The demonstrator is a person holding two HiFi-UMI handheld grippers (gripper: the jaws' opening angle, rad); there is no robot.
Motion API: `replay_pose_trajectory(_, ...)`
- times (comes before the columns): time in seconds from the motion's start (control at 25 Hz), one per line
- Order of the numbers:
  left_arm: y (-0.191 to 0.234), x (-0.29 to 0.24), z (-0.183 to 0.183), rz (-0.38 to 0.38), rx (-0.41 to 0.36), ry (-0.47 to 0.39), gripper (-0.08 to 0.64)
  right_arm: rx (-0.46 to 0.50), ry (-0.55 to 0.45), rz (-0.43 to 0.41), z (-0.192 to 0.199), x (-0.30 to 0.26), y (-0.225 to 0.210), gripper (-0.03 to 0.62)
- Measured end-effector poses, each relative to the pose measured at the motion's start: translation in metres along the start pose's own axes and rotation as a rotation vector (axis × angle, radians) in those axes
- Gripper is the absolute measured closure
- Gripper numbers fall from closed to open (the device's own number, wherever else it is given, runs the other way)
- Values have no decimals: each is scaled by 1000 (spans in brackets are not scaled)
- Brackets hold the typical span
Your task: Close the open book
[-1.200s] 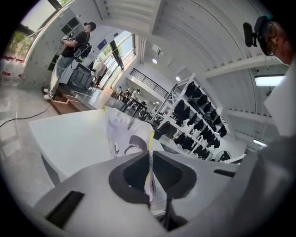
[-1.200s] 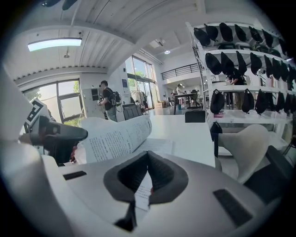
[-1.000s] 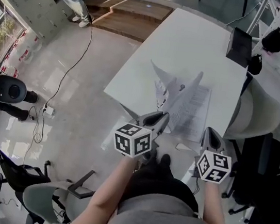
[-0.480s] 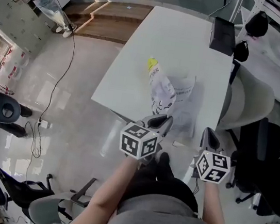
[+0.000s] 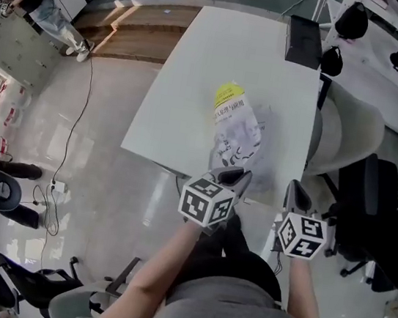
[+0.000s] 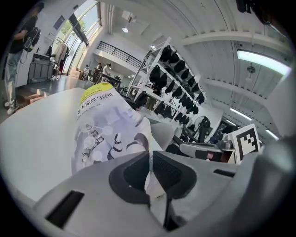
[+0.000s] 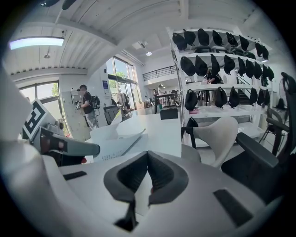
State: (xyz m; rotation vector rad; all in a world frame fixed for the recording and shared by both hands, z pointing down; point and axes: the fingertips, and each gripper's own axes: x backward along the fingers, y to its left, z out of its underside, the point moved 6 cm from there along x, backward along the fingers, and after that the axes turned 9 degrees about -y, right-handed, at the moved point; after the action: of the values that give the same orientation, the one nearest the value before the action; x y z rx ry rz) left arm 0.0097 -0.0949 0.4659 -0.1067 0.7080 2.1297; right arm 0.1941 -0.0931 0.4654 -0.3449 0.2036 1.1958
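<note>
1. Book lies near the front edge of the white desk, just ahead of the person. Its pale illustrated cover, with a yellow band at the far end, is swung over the printed pages but stands raised rather than flat. I judge the book only partly closed.
2. The left tongs are clamped on the near edge of that cover. In the left gripper view a thin white edge runs up between the pads and on into the cover.
3. The right tongs hang off the desk's front right corner, near the book but not touching it. Their jaws are pressed together and nothing reaches past the tips, so they look empty.
4. The step in hand seems to be laying the cover down onto the pages and then letting go.
5. What could go wrong:
   - The cover is thin and pinched at one edge, so it may buckle or crease if pushed down instead of led across.
   - The pages beneath look fanned in the right gripper view, and one could fold under.
   - Letting go while the cover is raised may let it spring open.
   - The book sits close to the desk's edge with nothing steadying it, so a tug toward the person could drag it off.
6. A black box at the far end of the desk and a pale chair at its right stand well apart from the book and pose no trouble.
</note>
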Motion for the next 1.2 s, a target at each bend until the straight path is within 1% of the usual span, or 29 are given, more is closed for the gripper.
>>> replay_pose_trajectory(0.16,-1,-9,8,19,-12,60,534,-8,0,23,1,5,-1,588)
replay_pose_trajectory(0.44,-4,-26,18,27,-57,152,534,-22,3,59,6,12,-5,588)
replay_pose_trajectory(0.68,-8,-34,24,27,-137,218,533,-35,4,101,11,20,-6,588)
replay_pose_trajectory(0.84,-11,-41,27,19,-179,250,532,-41,5,119,12,23,-10,588)
replay_pose_trajectory(0.96,-12,-44,28,31,-206,270,531,-46,6,133,13,24,-11,588)
replay_pose_trajectory(1.2,-14,-48,33,50,-220,287,518,-48,12,149,16,27,-15,588)
